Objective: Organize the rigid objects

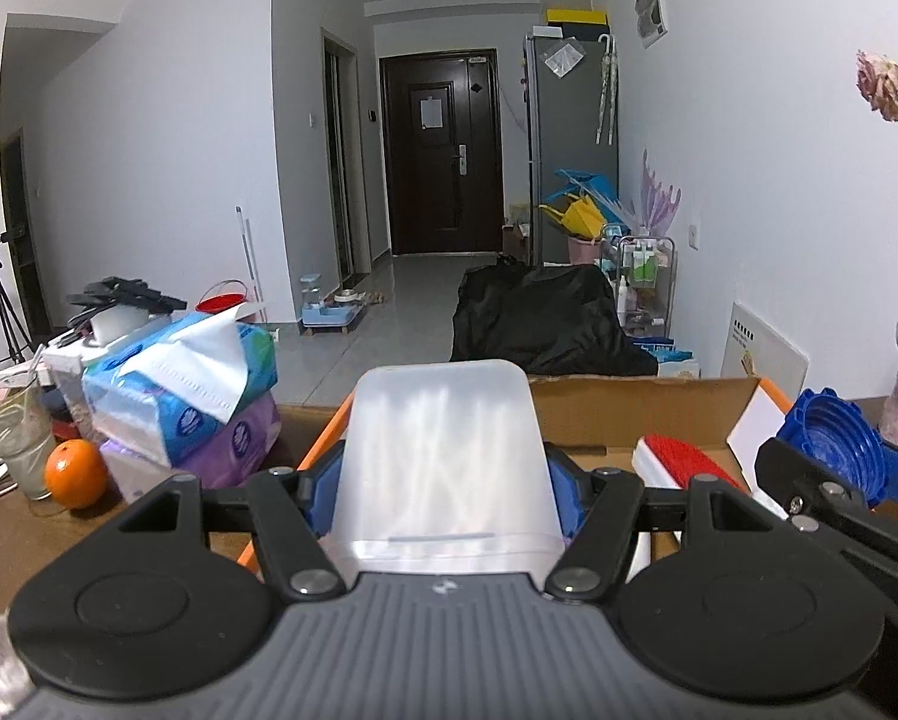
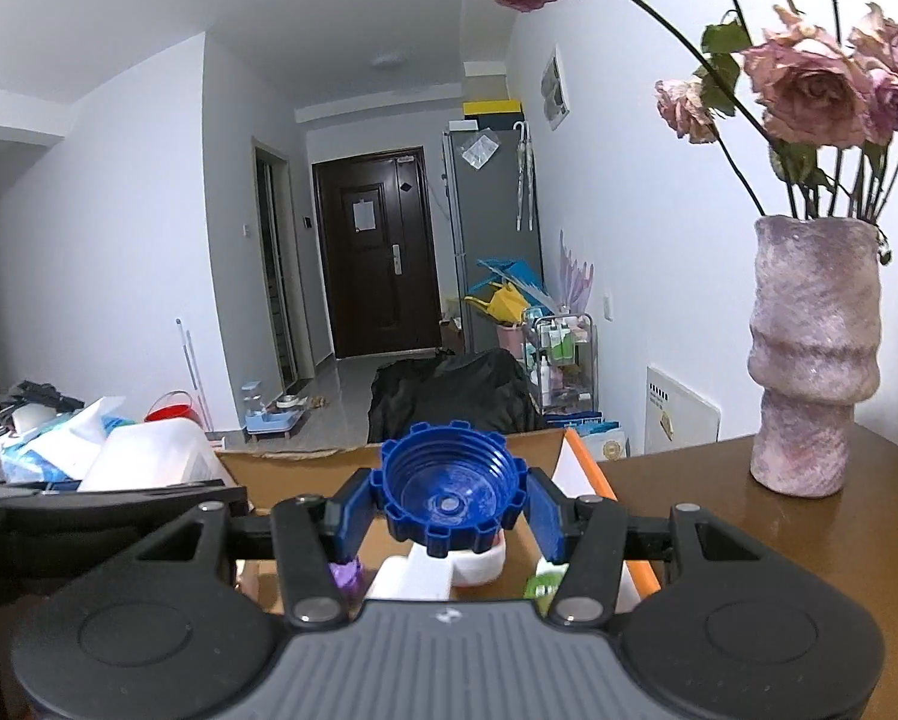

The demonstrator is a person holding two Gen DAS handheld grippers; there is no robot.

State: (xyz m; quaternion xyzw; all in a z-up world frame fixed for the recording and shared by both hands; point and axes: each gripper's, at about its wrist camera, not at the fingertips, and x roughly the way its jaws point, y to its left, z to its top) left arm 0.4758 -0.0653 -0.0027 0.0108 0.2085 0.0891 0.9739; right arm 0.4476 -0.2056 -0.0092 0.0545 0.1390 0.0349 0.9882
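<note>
Blue screw cap (image 2: 449,489), pinched in the right gripper (image 2: 449,516) jaws, and translucent container (image 1: 443,456), pinched in the left gripper (image 1: 443,498) jaws, hang over the open cardboard box (image 2: 305,471).

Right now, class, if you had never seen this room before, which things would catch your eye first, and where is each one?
Nearest the cameras, the left gripper clamps a translucent white container, and the right gripper clamps a blue threaded cap, both above an open cardboard box. On the right of the brown table stands a pink vase of wilted roses. An orange sits at the far left.
</note>
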